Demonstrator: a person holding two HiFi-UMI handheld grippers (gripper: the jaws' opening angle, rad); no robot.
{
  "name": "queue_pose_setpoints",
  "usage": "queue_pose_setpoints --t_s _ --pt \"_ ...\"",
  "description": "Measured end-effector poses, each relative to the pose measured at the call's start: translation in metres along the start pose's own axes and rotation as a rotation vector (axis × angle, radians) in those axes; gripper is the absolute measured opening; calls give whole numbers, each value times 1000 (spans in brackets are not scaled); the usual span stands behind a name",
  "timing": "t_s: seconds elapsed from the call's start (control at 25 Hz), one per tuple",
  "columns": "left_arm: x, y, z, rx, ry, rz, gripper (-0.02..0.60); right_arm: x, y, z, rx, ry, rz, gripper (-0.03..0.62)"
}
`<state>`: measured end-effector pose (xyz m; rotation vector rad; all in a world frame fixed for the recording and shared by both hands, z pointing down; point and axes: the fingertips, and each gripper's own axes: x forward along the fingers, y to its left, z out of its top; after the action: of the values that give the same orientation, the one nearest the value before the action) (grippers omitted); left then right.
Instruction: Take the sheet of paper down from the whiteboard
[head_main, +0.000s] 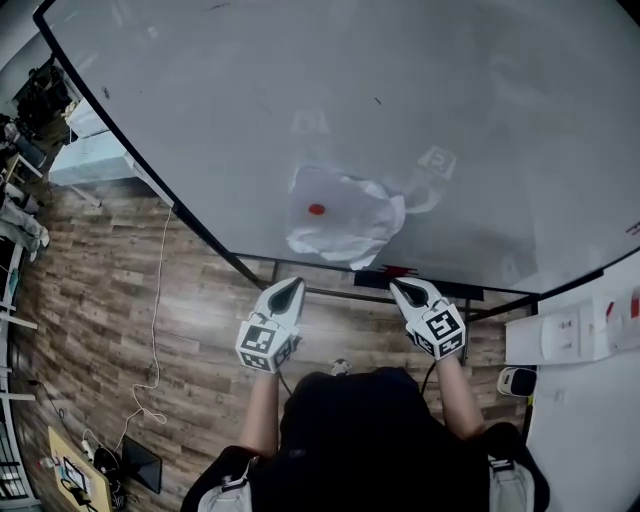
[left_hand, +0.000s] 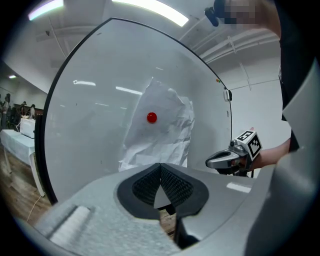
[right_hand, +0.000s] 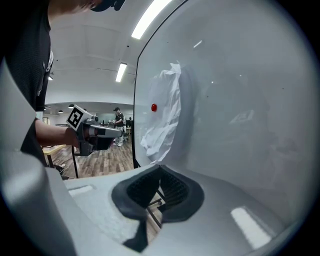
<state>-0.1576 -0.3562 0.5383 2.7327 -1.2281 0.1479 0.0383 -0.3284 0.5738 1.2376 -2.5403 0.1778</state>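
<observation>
Pinning paper to whiteboard: red magnet; wood floor below.

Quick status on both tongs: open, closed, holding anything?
Left tongs: closed, holding nothing.
Right tongs: closed, holding nothing.
The sheet of paper is on the whiteboard, pinned by a red magnet.

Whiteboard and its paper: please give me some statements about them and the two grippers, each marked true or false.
A red magnet sits on the sheet of paper. True.
The sheet of paper is flat and smooth. False: it is crumpled.
The left gripper grips the sheet of paper. False: its jaws are shut on nothing, clear of the paper.
The right gripper is shut and empty. True.
</observation>
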Motion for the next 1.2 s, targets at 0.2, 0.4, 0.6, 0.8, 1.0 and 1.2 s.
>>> queue_pose_setpoints --t_s 0.2,0.4,0.6,0.8,1.0,1.2 --pt "0 13 -3 -10 -1 14 11 12 2 11 -20 -10 8 5" --pt "4 17 -1 -9 -11 31 11 19 -4 17 -26 -13 28 5" --pt "11 20 1 -15 -25 58 11 25 -13 23 -44 -23 54 5" --pt "24 28 5 -16 -37 98 11 31 -16 36 -45 -71 144 6" --pt "36 35 16 -9 -47 142 11 36 -19 56 -59 -119 212 35" --pt "46 32 28 30 -63 150 11 41 -24 63 -32 -148 260 62"
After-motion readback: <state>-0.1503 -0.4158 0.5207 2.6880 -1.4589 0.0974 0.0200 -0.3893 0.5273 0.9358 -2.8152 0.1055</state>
